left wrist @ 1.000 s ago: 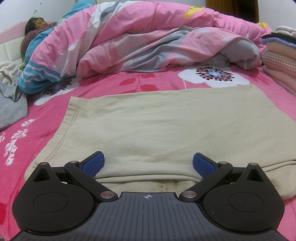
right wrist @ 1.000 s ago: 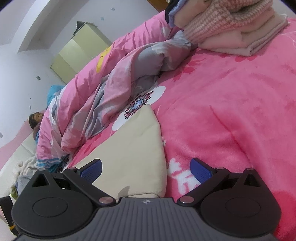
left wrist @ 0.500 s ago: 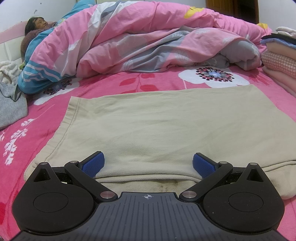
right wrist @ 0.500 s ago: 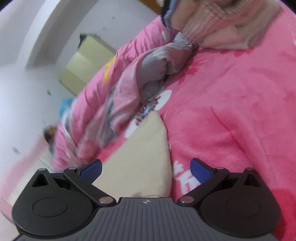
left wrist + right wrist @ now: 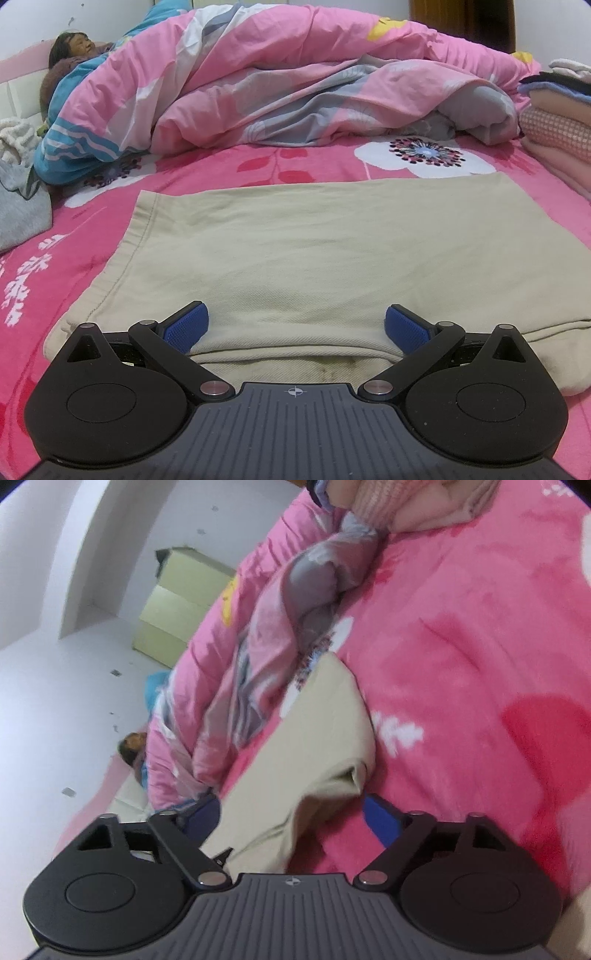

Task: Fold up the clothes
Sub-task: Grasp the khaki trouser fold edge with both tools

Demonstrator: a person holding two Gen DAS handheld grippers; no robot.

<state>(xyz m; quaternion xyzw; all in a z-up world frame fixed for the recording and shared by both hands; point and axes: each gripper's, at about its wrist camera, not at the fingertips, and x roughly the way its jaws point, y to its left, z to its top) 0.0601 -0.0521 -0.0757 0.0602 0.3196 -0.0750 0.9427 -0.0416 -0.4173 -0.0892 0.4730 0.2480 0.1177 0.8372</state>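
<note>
One beige garment (image 5: 306, 254) lies flat on the pink bedspread (image 5: 295, 162), in front of one quilt (image 5: 280, 77). Left gripper (image 5: 295, 325) spread over its near hem. Right gripper (image 5: 291, 808) (jaws just closing) straddles its lifted corner, apart.

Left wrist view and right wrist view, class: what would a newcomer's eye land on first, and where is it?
First, the beige garment spread flat on the bright pink flowered bedsheet, right in front of the open left hand-held gripper. Behind it a pink and grey quilt is heaped across the bed. In the right wrist view, the garment's corner bunches up between the jaws of the right hand-held gripper, which have just been closing.
</note>
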